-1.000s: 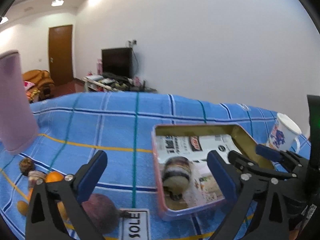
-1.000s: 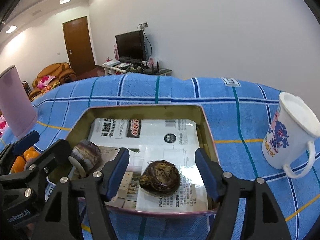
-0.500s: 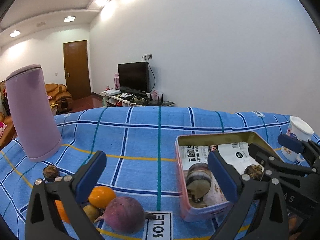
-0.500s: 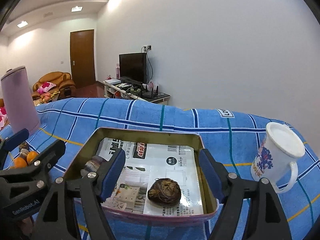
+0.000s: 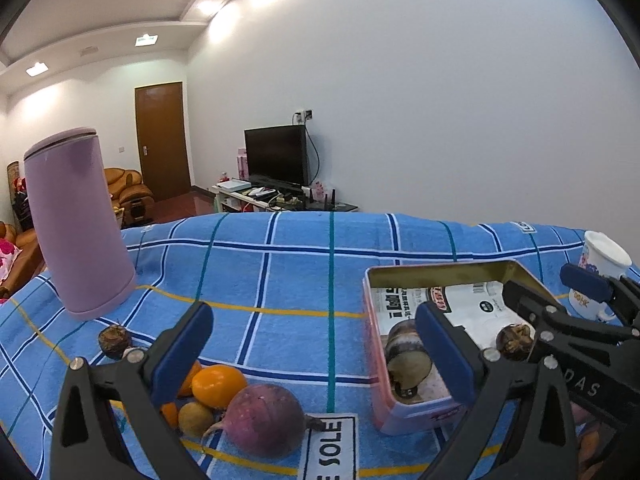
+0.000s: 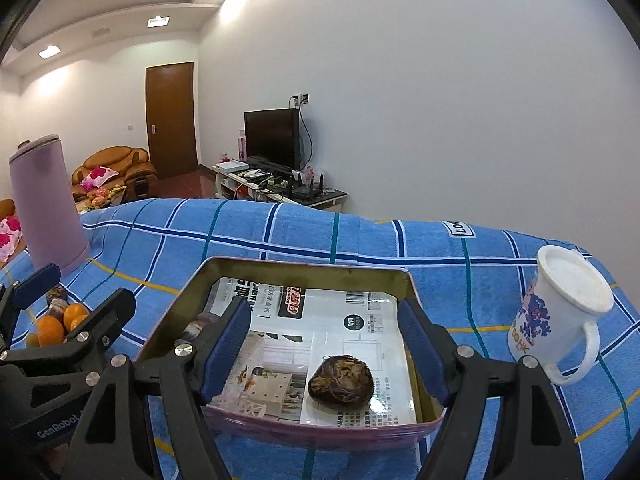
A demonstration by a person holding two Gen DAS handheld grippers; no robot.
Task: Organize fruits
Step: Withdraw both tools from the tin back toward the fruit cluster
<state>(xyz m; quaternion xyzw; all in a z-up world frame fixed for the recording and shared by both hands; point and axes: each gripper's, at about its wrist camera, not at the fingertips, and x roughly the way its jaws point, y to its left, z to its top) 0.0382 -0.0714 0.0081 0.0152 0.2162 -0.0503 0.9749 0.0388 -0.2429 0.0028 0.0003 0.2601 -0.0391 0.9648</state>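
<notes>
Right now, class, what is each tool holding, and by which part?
Nothing. The left tool and the right tool are both open and empty, above the cloth.

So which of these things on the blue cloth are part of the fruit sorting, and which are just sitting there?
Part of the job: tin tray, brown fruit and striped piece inside it, oranges, purple root, small dark fruit.

Just lying about: lilac flask, white mug.

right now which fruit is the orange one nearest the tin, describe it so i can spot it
Start at the pink tin on the blue checked cloth and look to its left, where a small heap of fruit lies. The orange sits behind the big purple turnip-like root; it is the brightest, smoothest one showing in the heap.
</notes>
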